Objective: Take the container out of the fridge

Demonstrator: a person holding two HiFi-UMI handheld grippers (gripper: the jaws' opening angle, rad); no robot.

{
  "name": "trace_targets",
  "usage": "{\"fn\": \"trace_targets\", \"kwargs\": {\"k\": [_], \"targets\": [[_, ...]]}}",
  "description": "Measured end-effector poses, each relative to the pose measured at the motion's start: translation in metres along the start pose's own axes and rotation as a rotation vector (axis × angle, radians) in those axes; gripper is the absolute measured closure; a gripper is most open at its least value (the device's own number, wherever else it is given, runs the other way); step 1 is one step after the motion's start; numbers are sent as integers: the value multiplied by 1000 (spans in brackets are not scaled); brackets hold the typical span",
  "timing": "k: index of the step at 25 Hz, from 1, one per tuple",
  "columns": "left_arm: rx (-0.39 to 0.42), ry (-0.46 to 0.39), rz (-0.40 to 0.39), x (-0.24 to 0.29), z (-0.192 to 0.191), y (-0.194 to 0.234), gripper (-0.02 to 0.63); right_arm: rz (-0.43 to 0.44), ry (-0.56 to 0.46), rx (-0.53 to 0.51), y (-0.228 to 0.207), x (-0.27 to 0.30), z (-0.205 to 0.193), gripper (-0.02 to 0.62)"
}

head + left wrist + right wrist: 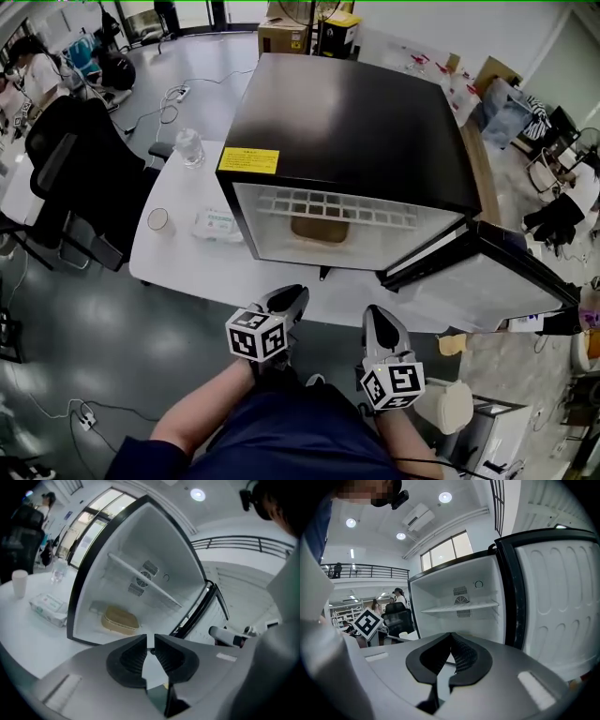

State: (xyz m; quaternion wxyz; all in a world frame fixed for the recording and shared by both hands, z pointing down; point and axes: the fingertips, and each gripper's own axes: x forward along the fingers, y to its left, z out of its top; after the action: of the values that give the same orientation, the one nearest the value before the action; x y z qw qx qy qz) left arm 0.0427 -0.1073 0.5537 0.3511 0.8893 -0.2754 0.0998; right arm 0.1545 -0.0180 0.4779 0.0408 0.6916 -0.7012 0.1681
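- Inside the open black mini fridge (347, 122) on the white counter (187, 267), the tan lidded plastic container (320, 228) is sitting on the compartment floor, under the white grid shelf (337, 208).
- The yellow rectangular label (248, 160) on the fridge top is carrying black print too small to read.
- The left tongs (150, 645) are standing slightly apart, gripping nothing.
- The right tongs (451, 641) are resting with tips together, empty.

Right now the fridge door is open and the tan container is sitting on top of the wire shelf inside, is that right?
Not quite. The fridge door is open, but the tan container is not on top of the wire shelf. It sits on the fridge floor, below that shelf. The left gripper view shows this most plainly.
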Motion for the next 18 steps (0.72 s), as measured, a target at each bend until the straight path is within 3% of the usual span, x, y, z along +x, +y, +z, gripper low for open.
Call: {"fn": "trace_targets", "kwargs": {"k": [3,6,9,14,18], "targets": [[-97,17,-24,14,1,17,555,-22,18,10,1,12,-4,589],[-71,38,-4,28,-1,33,555,-36,39,-1,5,22,-7,589],[-110,28,-1,43,-1,46,554,-35,62,-16,10,30,-11,589],[-309,-64,-54,70,10,57,554,-11,88,-23,6,41,-15,589],[-432,-105,-52,89,11,68,554,25,95,-31,2,46,-12,589]]}}
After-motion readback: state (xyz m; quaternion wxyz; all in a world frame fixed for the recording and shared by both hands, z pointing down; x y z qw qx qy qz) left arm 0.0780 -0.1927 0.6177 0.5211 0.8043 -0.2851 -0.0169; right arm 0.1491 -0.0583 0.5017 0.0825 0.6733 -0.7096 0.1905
